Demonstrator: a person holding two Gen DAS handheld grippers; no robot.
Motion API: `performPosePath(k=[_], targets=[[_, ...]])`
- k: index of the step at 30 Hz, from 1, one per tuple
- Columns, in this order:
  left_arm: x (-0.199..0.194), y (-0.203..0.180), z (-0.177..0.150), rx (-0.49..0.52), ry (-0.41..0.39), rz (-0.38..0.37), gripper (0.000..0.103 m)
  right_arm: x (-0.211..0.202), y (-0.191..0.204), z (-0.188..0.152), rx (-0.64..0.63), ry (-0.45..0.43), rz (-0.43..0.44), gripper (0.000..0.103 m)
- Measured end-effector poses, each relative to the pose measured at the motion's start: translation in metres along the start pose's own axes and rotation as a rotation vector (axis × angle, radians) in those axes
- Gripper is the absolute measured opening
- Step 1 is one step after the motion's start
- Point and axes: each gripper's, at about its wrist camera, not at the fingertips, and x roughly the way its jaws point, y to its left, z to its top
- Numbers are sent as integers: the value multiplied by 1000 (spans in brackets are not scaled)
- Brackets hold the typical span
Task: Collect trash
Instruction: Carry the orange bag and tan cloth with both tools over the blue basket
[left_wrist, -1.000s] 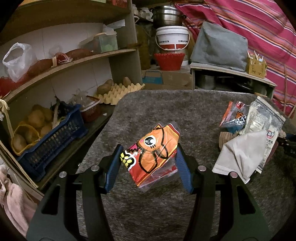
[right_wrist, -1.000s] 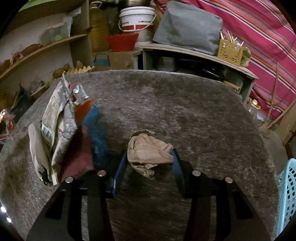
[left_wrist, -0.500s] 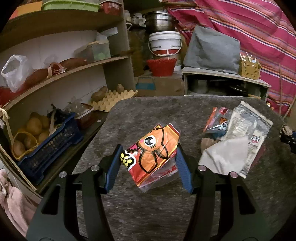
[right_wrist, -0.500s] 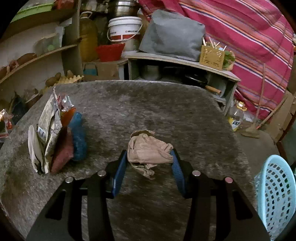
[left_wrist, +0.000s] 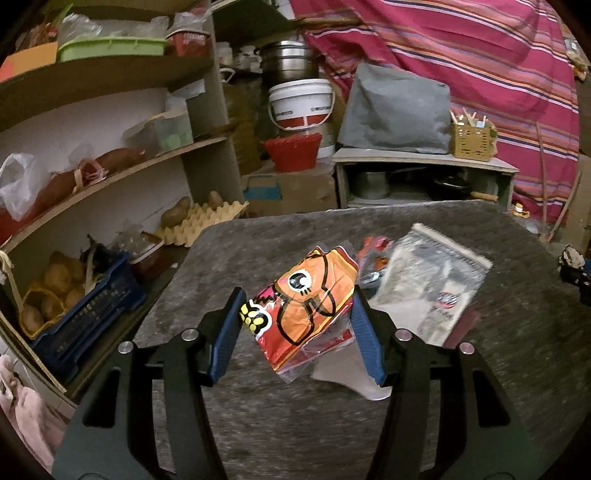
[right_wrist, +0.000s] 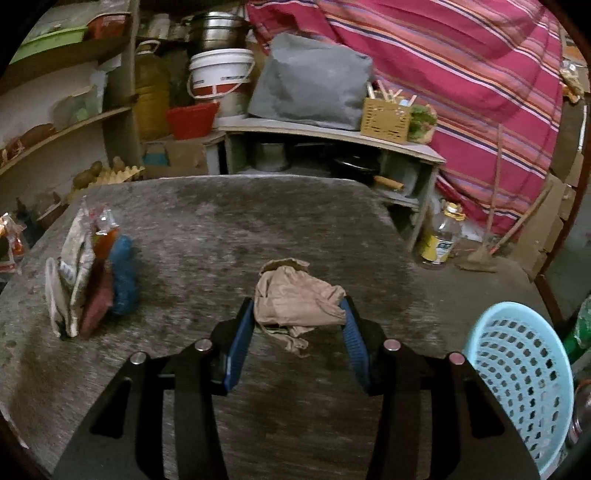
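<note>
Left side of room: curved wooden shelves (left_wrist: 122, 173) carrying a blue crate (left_wrist: 85, 314) of potatoes, an egg tray (left_wrist: 203, 221) and a white plastic bag (left_wrist: 18, 184). Centre: grey, rough-textured table (right_wrist: 229, 229). Above it the left gripper (left_wrist: 295, 325) is clamped on an orange snack wrapper (left_wrist: 306, 306), which is clear of the surface. Just right of it a heap of wrappers (left_wrist: 432, 284) lies on the table. The right gripper (right_wrist: 297, 328) grips a crumpled brown paper wad (right_wrist: 295, 299), also off the surface. Behind the table: white bucket (right_wrist: 218, 77), red bowl (right_wrist: 190, 120), grey cushion (right_wrist: 310, 81) on a low cabinet (right_wrist: 332, 147). Right: striped red cloth (right_wrist: 461, 74) hanging, a bottle (right_wrist: 441, 236) on the floor, and a light blue perforated basket (right_wrist: 517, 373) beside the table's right edge.
</note>
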Motion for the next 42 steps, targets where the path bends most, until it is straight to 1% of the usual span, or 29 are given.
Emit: performPosePath(k=[12,18,20,27,32,35,42], targets=[[-15,-65,8,43,-27,-89,55,-18,-58,-8,60,-10,-58,47],[-19,-107,7,75,-29,-137,55,-28,-97,-20,100,-3,-95,47],[-21,-121,7,83,-30,-158,55,-34,-115,-26,127,-3,-110,47],[-32,-179,11,134,-40,-242,55,-48,-165,-41,183,5,-167,47],[-42,-232,16,172,-59,-309,55,-55,-201,-49,214,4,-208,47],[-42,-263,19,177,-53,-354,55,-58,-221,-55,219,10,-232,47],[-45,-334,12,224,-35,-441,55,-64,-269,-74,296,25,-265,47]])
